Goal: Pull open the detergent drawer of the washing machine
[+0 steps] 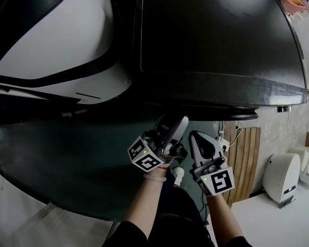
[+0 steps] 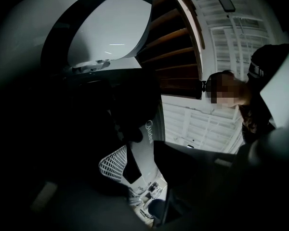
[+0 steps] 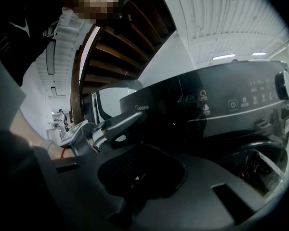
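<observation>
The drawer (image 3: 156, 112) looks like the dark panel at the top left of the washer's (image 1: 216, 35) front. It seems shut. "Midea" is written on it. The left gripper (image 1: 182, 122) points up at it, jaws a little apart, ready to grab. The right gripper (image 1: 195, 138) hangs just under the washer's front edge, jaws together and empty.

From the head we look steeply down on the top of the dark washer (image 1: 216, 35), with the white machine (image 1: 46, 50) at the left. The camera on the left gripper (image 1: 176, 126) sits low and close, tilted up past the white machine to the stairs (image 2: 176, 47) and ceiling (image 2: 231, 42). The camera on the right gripper (image 1: 195, 138) looks sideways along the dark washer's front, very near. Both gripper views share the stairs. The right gripper view and the head view share the left gripper.
</observation>
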`<state>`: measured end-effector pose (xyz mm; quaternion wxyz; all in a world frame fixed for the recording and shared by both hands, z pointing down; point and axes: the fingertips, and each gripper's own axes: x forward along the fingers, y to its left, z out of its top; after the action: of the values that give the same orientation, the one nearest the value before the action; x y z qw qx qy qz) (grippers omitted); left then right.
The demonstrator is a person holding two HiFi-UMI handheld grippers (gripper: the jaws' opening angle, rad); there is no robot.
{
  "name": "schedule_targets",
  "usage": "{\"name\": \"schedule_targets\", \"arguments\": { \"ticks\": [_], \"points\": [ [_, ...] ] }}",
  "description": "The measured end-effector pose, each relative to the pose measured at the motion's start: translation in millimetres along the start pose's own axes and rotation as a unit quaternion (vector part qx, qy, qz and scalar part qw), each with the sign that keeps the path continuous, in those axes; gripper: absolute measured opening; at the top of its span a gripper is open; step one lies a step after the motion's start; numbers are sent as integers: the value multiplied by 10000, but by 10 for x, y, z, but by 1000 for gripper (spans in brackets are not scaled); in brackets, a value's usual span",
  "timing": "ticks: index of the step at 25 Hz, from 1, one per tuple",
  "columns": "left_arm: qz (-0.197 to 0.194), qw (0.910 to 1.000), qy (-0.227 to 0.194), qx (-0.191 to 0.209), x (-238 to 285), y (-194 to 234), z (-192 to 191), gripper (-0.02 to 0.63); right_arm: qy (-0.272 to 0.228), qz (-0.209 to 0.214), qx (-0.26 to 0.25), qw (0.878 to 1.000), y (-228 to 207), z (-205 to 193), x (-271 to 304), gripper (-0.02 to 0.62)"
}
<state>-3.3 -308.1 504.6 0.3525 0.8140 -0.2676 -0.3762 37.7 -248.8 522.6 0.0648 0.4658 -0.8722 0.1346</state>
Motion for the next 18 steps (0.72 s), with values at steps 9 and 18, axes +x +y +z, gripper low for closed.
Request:
{"name": "schedule_targets", "arguments": {
  "ticks": [9,18],
  "points": [
    [593,9966,-439,-357,25,103,16,126,61,-222,136,9996,-132,-119,-125,12],
    [470,9978,-241,-411,-22,55,-6,106,-7,-236,94,9997,-110,-95,-215,12]
  ]
}}
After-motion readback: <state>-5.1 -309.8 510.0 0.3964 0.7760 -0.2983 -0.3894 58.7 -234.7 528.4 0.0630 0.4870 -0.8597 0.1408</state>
